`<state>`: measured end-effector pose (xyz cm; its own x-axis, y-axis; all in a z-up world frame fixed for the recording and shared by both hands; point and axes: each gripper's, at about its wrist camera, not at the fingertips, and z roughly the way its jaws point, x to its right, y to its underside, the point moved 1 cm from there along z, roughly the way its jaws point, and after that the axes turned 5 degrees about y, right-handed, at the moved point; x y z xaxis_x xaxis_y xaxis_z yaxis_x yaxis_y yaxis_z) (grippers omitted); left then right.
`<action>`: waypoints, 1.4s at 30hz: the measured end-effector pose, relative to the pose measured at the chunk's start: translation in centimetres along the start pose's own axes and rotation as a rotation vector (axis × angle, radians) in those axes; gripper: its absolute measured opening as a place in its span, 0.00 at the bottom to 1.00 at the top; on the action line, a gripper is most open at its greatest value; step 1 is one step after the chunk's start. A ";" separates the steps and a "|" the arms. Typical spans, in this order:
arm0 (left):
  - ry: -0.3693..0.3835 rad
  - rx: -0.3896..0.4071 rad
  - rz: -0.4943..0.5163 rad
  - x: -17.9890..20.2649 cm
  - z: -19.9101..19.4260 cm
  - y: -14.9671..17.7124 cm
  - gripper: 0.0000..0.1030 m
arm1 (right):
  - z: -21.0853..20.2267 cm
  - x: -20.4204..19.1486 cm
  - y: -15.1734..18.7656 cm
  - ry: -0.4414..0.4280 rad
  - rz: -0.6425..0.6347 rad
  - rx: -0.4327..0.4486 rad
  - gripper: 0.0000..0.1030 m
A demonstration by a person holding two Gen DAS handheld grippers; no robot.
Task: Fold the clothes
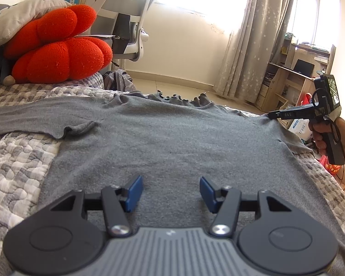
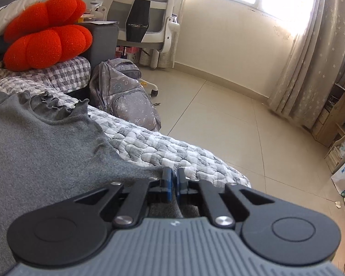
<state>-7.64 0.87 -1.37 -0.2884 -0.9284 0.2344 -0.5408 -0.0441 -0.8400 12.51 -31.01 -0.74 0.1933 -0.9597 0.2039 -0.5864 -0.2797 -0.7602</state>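
A grey long-sleeved sweater lies spread flat on a bed covered by a grey-and-white checked quilt. Its frilled collar points to the far edge of the bed, and one sleeve extends to the left across the quilt.

Left gripper: positioned over the near part of the sweater body, with its blue-padded fingers set wide apart. Nothing lies between them; only grey knit shows in the gap. Contact between the pads and the cloth cannot be determined.

Right gripper: located at the right shoulder of the sweater, at the edge of the bed. Its blue pads are drawn together and clamped on a fold of the grey fabric, which bunches up to the fingertips. In the left wrist view the same gripper meets the sweater's right edge, held by the person's right hand.

Surroundings: two red knitted cushions are stacked at the far left of the bed. A patterned backpack stands on the tiled floor just beside the bed. A white office chair stands farther off, with star-printed curtains at the window to the right.
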 end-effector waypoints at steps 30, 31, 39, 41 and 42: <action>0.008 0.003 -0.008 -0.4 0.1 0.0 0.55 | -5.6 2.6 5.3 -0.037 0.234 0.036 0.33; 0.008 0.003 -0.008 -0.4 0.1 0.0 0.55 | -5.8 3.2 5.7 -0.038 0.256 0.033 0.33; 0.009 0.003 -0.004 -0.5 0.1 0.0 0.56 | -7.3 8.7 10.4 -0.020 0.511 -0.008 0.44; 0.010 0.002 -0.003 -0.4 0.1 0.0 0.56 | -7.5 10.6 11.8 -0.044 0.664 -0.021 0.52; 0.010 0.002 -0.004 -0.4 0.1 0.0 0.56 | -7.5 11.5 12.5 -0.057 0.734 -0.029 0.53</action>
<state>-7.45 1.21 -1.51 -0.2941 -0.9246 0.2422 -0.5400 -0.0483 -0.8403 1.50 -45.71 -3.23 -0.2167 -0.8973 -0.3847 -0.6009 0.4331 -0.6718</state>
